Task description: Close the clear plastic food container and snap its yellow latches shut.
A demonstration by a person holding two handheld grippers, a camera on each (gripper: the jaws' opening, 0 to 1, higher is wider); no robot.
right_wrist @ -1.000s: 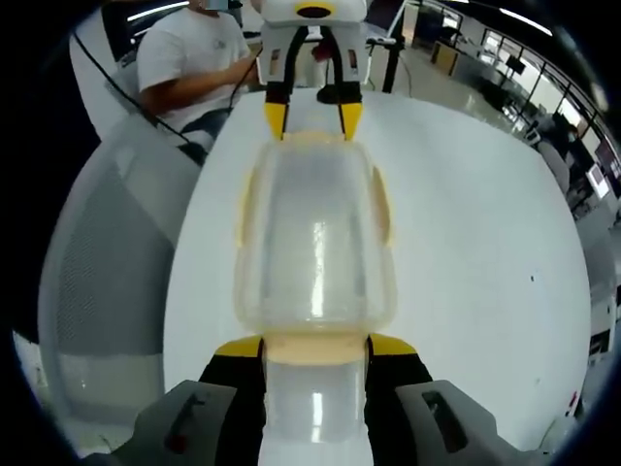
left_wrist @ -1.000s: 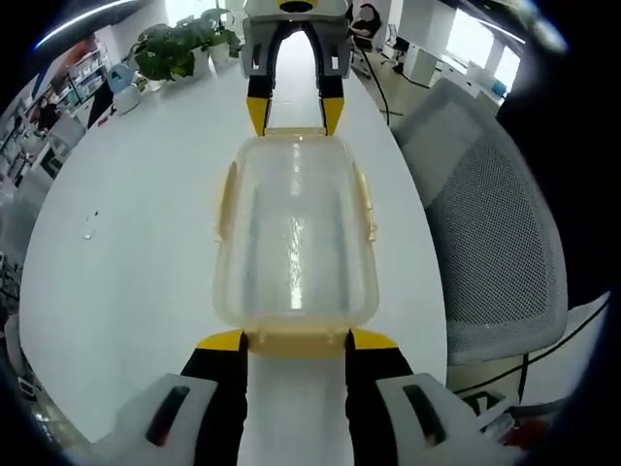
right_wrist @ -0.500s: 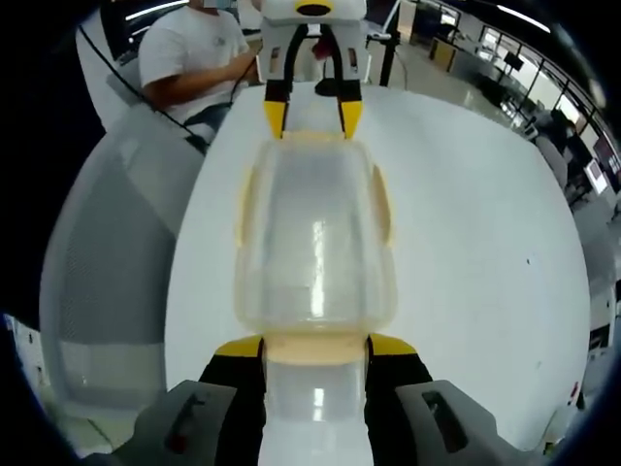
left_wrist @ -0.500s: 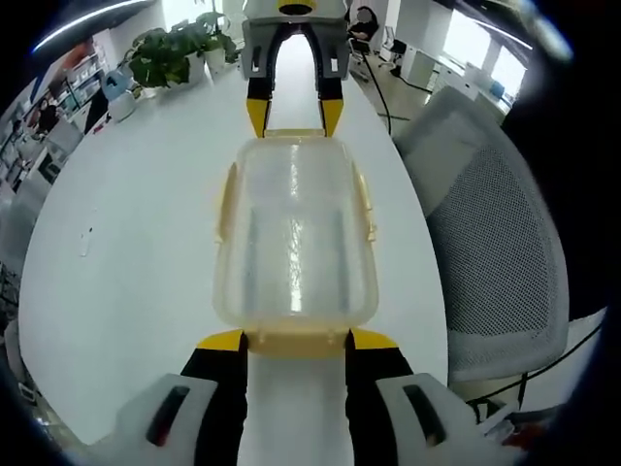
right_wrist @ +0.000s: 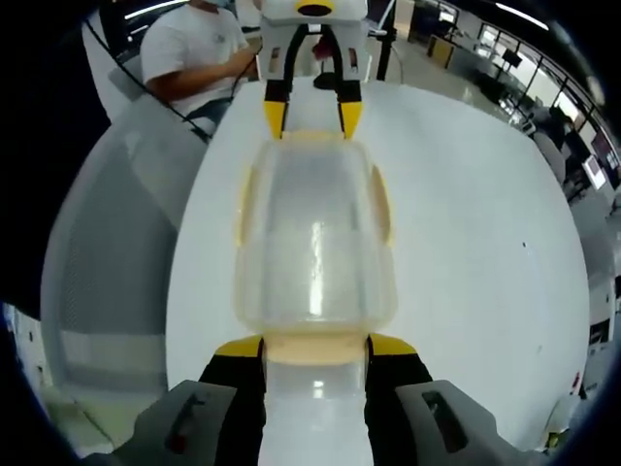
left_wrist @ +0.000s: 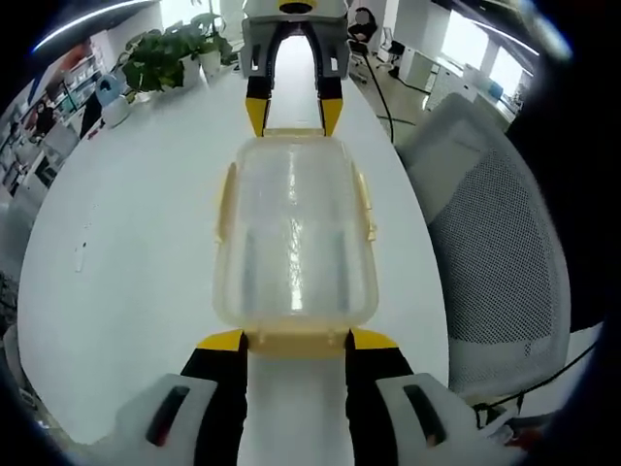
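Observation:
The clear plastic container (left_wrist: 296, 233) with its lid on is held lengthwise between my two grippers, above the white table (left_wrist: 126, 223). Yellow latches (left_wrist: 225, 199) lie along its long sides, and I cannot tell whether they are snapped. My left gripper (left_wrist: 298, 342) clamps the near yellow end latch in the left gripper view, while the right gripper (left_wrist: 294, 116) grips the far end. In the right gripper view the same container (right_wrist: 315, 233) runs from my right gripper (right_wrist: 315, 348), shut on its near end latch, to the left gripper (right_wrist: 312, 120) at the far end.
A grey mesh chair (left_wrist: 495, 252) stands at the table's right edge, and potted plants (left_wrist: 160, 58) sit at the far left. A small item (left_wrist: 80, 257) lies on the table. A person in a white shirt (right_wrist: 194, 53) sits beyond another chair (right_wrist: 107, 243).
The background has slid slightly in both views, so the cameras moved. The container keeps its place between both pairs of jaws and the grips are unchanged.

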